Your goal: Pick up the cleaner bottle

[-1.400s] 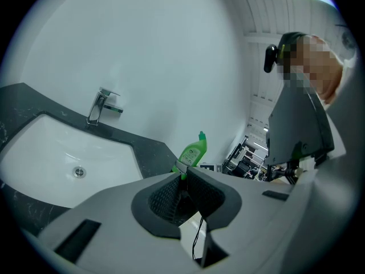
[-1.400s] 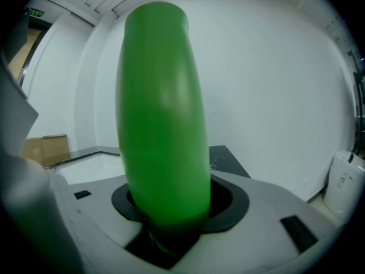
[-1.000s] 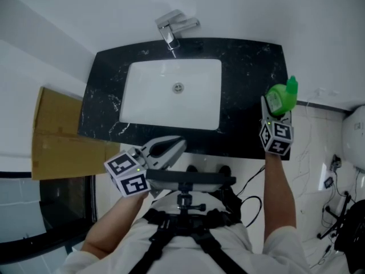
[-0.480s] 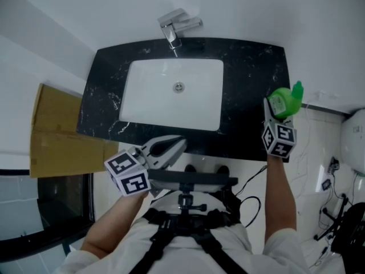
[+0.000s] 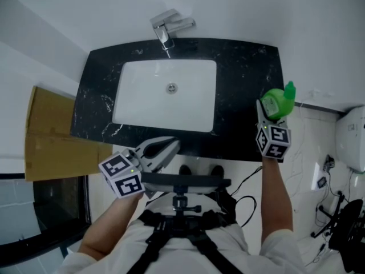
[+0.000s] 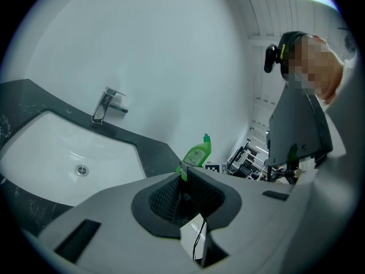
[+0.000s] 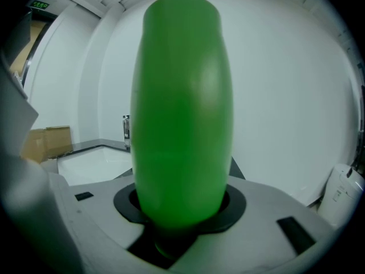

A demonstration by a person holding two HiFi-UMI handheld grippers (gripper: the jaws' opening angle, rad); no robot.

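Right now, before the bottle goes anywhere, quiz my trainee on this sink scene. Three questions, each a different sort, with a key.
1. Which gripper has the green bottle between its jaws?
2. True or false: the bottle stands inside the sink.
3. The left gripper has its jaws: A) together, with nothing between them; B) spread wide apart; C) clamped on the faucet.

Key
1. The right gripper. Its jaws have just been closing, and the bottle sits between its pads.
2. False. The bottle is at the right end of the black counter, outside the sink.
3. A.
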